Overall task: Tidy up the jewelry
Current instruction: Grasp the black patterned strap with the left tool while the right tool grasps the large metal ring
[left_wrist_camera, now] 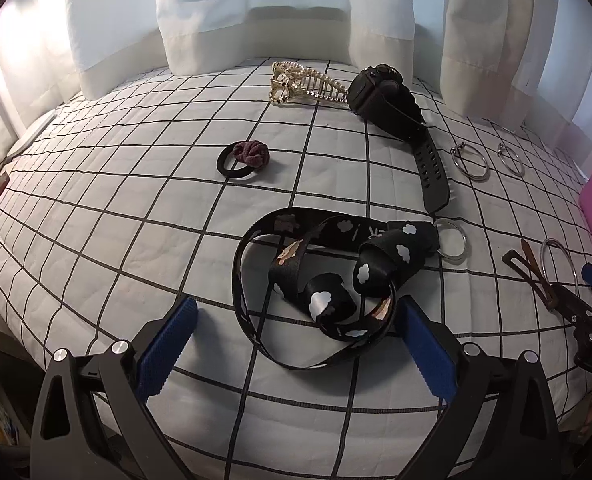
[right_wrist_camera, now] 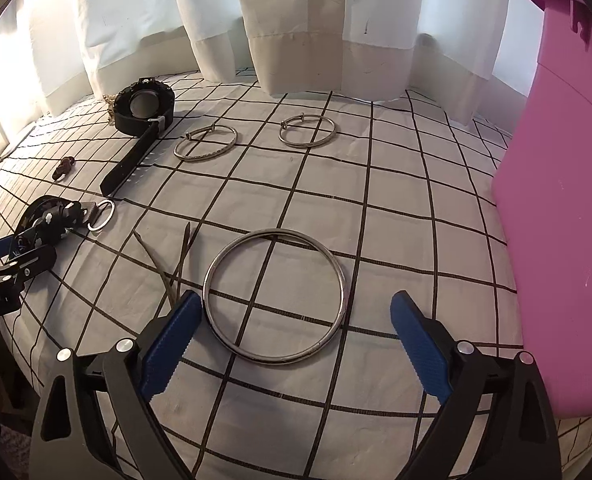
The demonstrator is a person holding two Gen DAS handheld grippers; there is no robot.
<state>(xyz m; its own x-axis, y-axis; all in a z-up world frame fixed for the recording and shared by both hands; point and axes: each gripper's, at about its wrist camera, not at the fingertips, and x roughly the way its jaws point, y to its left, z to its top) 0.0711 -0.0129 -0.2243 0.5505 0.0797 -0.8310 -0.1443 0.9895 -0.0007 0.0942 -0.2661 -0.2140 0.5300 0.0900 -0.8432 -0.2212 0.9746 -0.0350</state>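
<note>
My left gripper (left_wrist_camera: 296, 316) is open, its blue pads on either side of a black lanyard with white clouds (left_wrist_camera: 328, 276) and a metal key ring (left_wrist_camera: 452, 242). My right gripper (right_wrist_camera: 296, 312) is open around the near part of a large silver bangle (right_wrist_camera: 273, 296) lying flat. Two smaller silver bangles (right_wrist_camera: 205, 143) (right_wrist_camera: 308, 131) lie further back. A black watch (left_wrist_camera: 392, 100) (right_wrist_camera: 143, 106), a gold hair claw (left_wrist_camera: 304, 84) and a maroon scrunchie on a black hair tie (left_wrist_camera: 245, 158) lie on the grid bedspread (left_wrist_camera: 135, 208). A pink bin (right_wrist_camera: 556, 220) stands at right.
A thin brown hair clip (right_wrist_camera: 175, 264) lies left of the large bangle. White curtains (right_wrist_camera: 296, 20) hang behind the bed. The bed edge drops off at the near left. The left gripper shows in the right wrist view (right_wrist_camera: 11, 264).
</note>
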